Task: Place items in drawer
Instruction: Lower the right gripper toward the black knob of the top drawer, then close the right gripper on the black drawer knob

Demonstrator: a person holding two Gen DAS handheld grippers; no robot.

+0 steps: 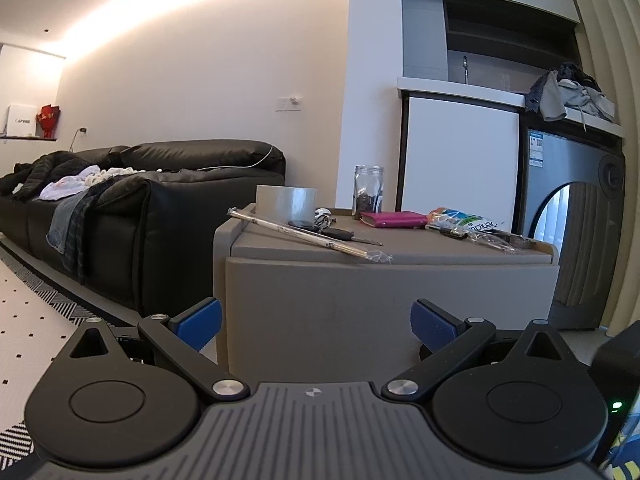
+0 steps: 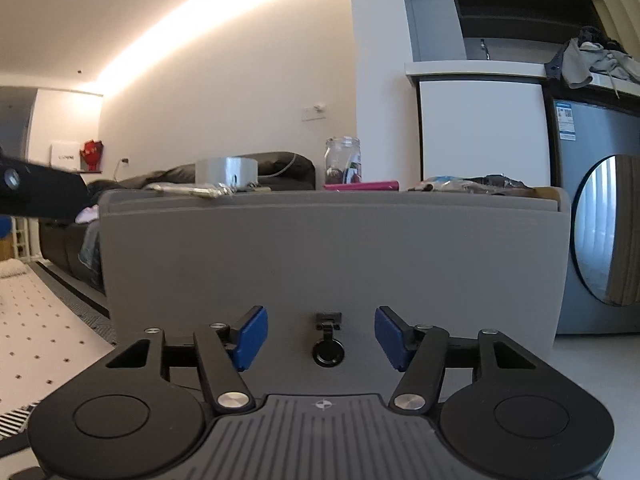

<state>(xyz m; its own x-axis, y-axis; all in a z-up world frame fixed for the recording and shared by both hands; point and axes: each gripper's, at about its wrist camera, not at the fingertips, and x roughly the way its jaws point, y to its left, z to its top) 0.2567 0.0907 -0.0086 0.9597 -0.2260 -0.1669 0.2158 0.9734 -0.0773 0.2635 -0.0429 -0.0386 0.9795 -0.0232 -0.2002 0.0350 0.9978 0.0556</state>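
Left wrist view: grey cabinet (image 1: 392, 312) seen from low in front, its top surface in sight.
Left gripper (image 1: 316, 326): blue-padded fingers spread wide, holding nothing, level with the cabinet's front panel and apart from it.
Tape roll (image 1: 286, 202): clear, standing on the rear left of the cabinet top.
Wrapped rod (image 1: 304, 236): long, in clear plastic, lying diagonally from the tape roll toward the front edge.
Keys (image 1: 328, 228): dark fobs and a bare blade, just behind the rod.
Glass jar (image 1: 368, 192): upright at the rear centre, dark contents in the bottom.
Pink wallet (image 1: 394, 219): flat, just right of the jar.
Snack packet (image 1: 466, 219): crinkled, printed, on the right part of the top; a dark pen-like item lies beside it, too small to identify.
Sofa (image 1: 160, 216): black, left of the cabinet, clothes heaped on it.
Right wrist view: same cabinet, closer and lower, front panel filling the middle.
Right gripper (image 2: 321, 338): fingers wide apart, empty, flanking the pull without touching it.
Drawer front (image 2: 332, 256): shut, flush; items remain on top of it.
Ring pull (image 2: 329, 344): small black hinged ring, low on the panel, between the blue pads.
Washing machine (image 2: 600, 236): right of the cabinet, round door facing out.
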